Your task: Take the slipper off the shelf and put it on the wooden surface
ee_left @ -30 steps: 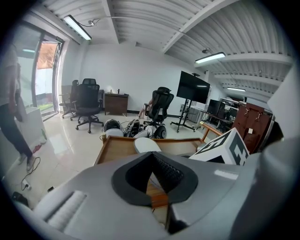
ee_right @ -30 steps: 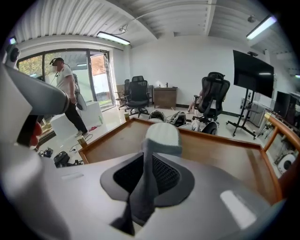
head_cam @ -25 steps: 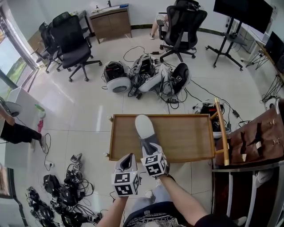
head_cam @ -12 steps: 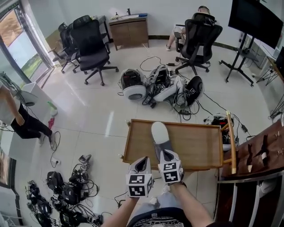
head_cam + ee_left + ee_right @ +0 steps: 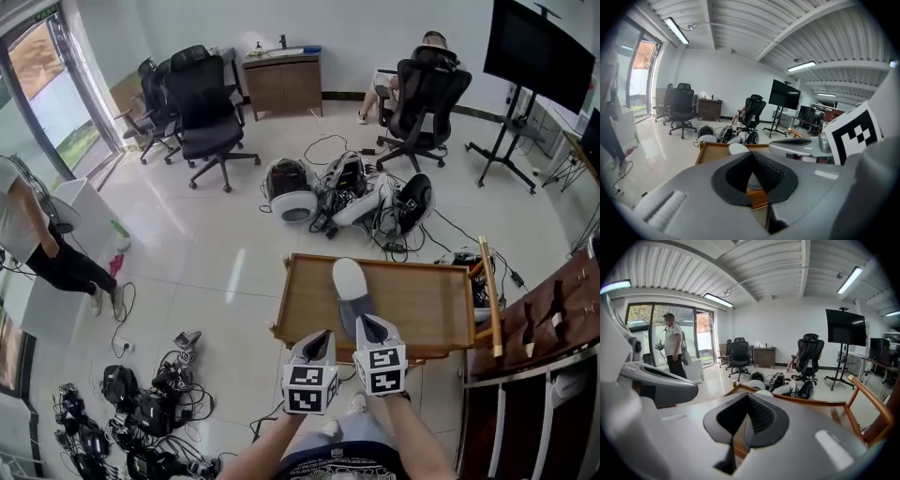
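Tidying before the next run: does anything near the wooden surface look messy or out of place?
The slipper lies flat on the wooden surface, nothing odd there. On the floor beyond it sprawls a heap of gear with tangled cables; a second cable pile lies at the person's left. Both could trip someone.

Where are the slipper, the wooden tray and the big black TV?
slipper (image 5: 349, 281): head view, on its white toe.
wooden tray (image 5: 427, 302): head view, on its bare floor right of the slipper.
TV (image 5: 548, 52): head view, on the middle of its dark screen.
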A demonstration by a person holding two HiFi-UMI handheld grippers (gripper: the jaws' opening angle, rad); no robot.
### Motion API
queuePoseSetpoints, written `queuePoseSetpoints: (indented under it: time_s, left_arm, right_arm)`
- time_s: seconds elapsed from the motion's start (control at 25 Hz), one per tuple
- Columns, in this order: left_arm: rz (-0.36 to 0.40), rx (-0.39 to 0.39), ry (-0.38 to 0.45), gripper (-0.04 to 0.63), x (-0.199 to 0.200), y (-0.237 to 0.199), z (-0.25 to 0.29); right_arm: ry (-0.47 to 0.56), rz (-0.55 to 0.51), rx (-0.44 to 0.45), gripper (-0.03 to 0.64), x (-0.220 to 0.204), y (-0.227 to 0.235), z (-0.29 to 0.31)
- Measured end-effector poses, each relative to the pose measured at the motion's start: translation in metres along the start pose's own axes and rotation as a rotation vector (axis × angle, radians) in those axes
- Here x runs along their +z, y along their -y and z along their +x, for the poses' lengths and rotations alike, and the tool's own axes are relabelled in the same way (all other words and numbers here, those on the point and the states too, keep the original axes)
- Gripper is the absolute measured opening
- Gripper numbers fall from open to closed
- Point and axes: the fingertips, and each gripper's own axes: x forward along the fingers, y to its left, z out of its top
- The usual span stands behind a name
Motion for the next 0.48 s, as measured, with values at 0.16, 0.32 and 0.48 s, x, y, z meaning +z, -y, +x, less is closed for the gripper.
queuePoseSetpoints:
  time_s: [0.16,0.32,0.48]
  left_arm:
    - [0.023,-0.037,0.027,0.006,0.005,0.01,-0.015]
    - [0.055,-0.104,0.047,0.006,0.01,0.038,-0.017]
    - [0.091,-0.201,0.057,0.006,0.009,0.079,-0.018]
  right_arm:
    - [0.066,0.018,-0.026,0.0,0.017,-0.009,-0.03]
    - [0.133,0.019,-0.076,0.0,0.03,-0.001,-0.067]
    - [0.174,0.032,-0.164,0.0,0.027,0.016,-0.109]
